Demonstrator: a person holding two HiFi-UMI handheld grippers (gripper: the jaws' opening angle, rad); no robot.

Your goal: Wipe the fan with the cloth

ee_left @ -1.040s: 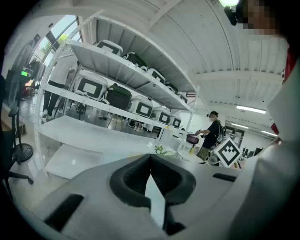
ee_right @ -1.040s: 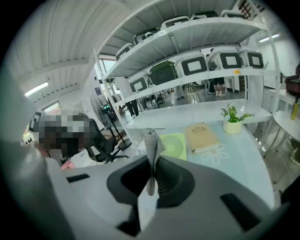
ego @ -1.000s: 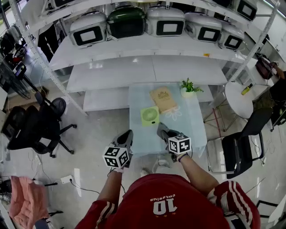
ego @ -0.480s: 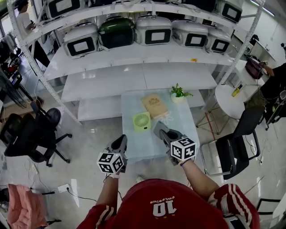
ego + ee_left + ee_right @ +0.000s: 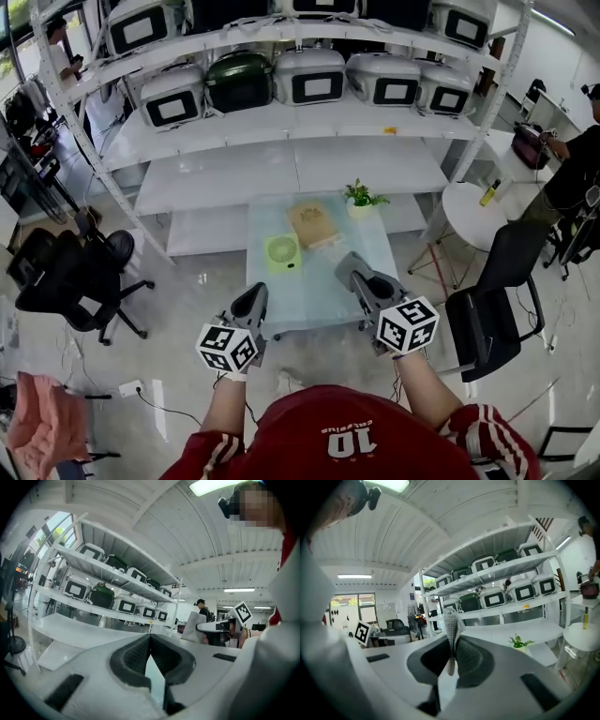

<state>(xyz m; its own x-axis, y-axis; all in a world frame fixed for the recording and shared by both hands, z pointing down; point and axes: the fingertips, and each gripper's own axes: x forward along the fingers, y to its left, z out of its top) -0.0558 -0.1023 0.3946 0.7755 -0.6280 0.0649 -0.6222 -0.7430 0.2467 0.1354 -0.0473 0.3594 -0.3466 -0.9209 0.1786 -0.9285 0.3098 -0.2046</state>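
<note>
Nothing's been wiped yet; the fan (image 5: 282, 251) is untouched on the bench (image 5: 314, 298). The cloth (image 5: 450, 634) is pinched in the right gripper (image 5: 349, 264) jaws; the left gripper (image 5: 254, 294) jaws are closed, empty.

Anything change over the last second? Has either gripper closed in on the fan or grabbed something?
The head view has pulled back, so the table looks farther off. The right gripper drifted right, the left gripper slightly back; neither is nearer the fan. No grab or release shows. Fan, book and plant stayed put. The right gripper is shut on the cloth, the left shut and empty.
</note>
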